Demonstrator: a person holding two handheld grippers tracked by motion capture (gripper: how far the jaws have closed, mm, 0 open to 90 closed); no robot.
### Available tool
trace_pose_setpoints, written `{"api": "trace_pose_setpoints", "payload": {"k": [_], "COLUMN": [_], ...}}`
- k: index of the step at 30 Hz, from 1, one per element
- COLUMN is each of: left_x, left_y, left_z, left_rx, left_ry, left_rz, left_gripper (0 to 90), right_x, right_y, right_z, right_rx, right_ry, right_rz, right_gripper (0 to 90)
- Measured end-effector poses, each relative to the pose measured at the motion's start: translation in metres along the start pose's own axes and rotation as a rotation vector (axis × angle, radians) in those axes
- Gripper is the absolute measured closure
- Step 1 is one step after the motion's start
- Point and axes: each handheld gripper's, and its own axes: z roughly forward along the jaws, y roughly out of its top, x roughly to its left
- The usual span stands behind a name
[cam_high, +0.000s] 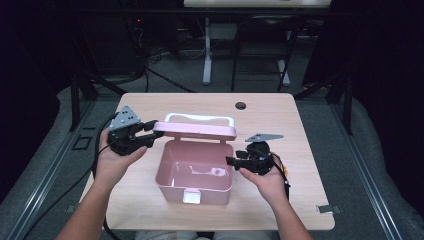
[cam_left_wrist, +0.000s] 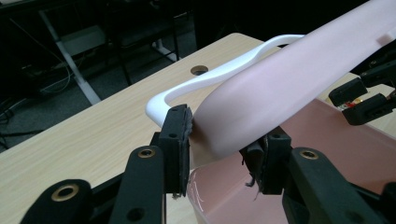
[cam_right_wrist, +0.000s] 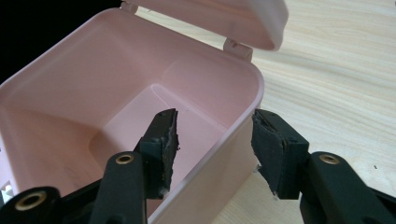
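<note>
The pink box (cam_high: 195, 172) sits in the middle of the table (cam_high: 280, 115), its lid (cam_high: 195, 131) up at 12 o'clock and pinched at its 9 o'clock end by the left gripper (cam_high: 152, 131), while the right gripper (cam_high: 231, 161), jaws apart, straddles the 3 o'clock wall without squeezing.

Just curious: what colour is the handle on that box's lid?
White, on a pink lid; the handle shows best in the left gripper view.

Pink box (cam_high: 196, 172) on wooden table (cam_high: 280, 120)
</note>
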Motion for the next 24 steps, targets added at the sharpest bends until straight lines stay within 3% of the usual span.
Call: {"api": "trace_pose_setpoints", "payload": {"k": [24], "left_x": [0.014], "left_y": [0.015], "left_z": [0.011], "left_rx": [0.030], "left_ry": [0.026], "left_rz": [-0.035], "left_gripper": [72.1], "right_x": [0.000], "right_y": [-0.004], "right_z": [0.012], "right_rx": [0.044], "right_ry": [-0.033], "right_rz": [-0.008], "right_gripper": [55.5]}}
